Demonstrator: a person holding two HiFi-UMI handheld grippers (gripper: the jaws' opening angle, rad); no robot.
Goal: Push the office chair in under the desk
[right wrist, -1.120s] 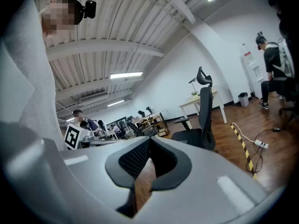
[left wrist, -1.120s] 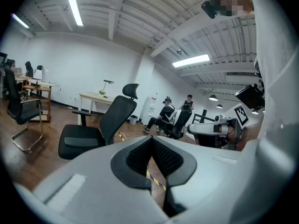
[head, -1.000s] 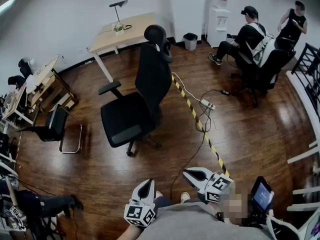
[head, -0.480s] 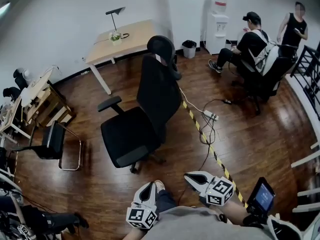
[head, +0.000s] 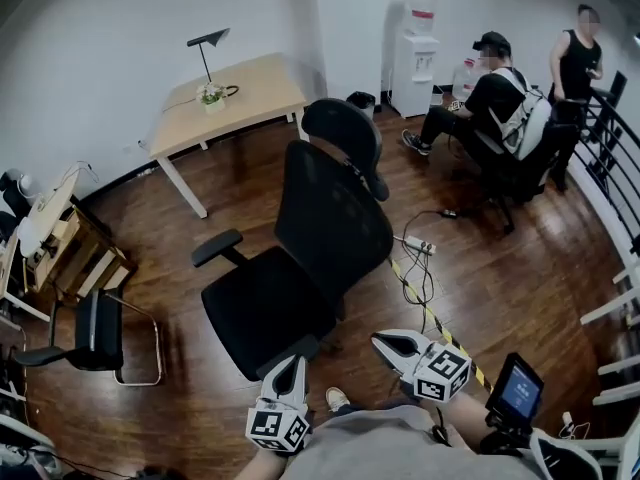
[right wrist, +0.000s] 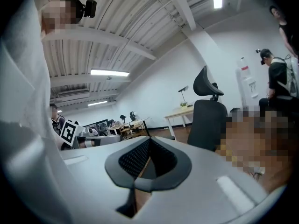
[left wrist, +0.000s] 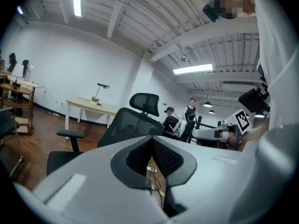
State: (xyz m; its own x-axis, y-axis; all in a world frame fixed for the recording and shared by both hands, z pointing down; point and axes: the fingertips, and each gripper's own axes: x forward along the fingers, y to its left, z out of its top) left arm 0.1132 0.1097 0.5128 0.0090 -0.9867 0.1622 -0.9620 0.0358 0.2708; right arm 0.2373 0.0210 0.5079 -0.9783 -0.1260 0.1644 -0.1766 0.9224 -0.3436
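The office chair (head: 320, 258) stands out on the wooden floor (head: 500, 288) in the middle of the room, well apart from the bench (head: 235, 98) by the far wall. Its tall back and headrest are turned towards the person with the claws, and its seat and one armrest point off to the left. A lamp (head: 207, 43) and a small plant (head: 209, 94) sit on the bench.

The left claw (head: 290, 365) is pinched shut with nothing between its jaws. It is held low, just short of the seat's near edge. The right claw (head: 385, 344) is shut and empty too, near the chair's base on the right side. Neither one looks to be touching the chair.

A striped tape line (head: 435, 320) runs across the floor past a power strip (head: 416, 245) and its tangle of cable. Over on the right, one person sits (head: 490, 98) and another stands (head: 575, 63) near a water cooler (head: 417, 43).
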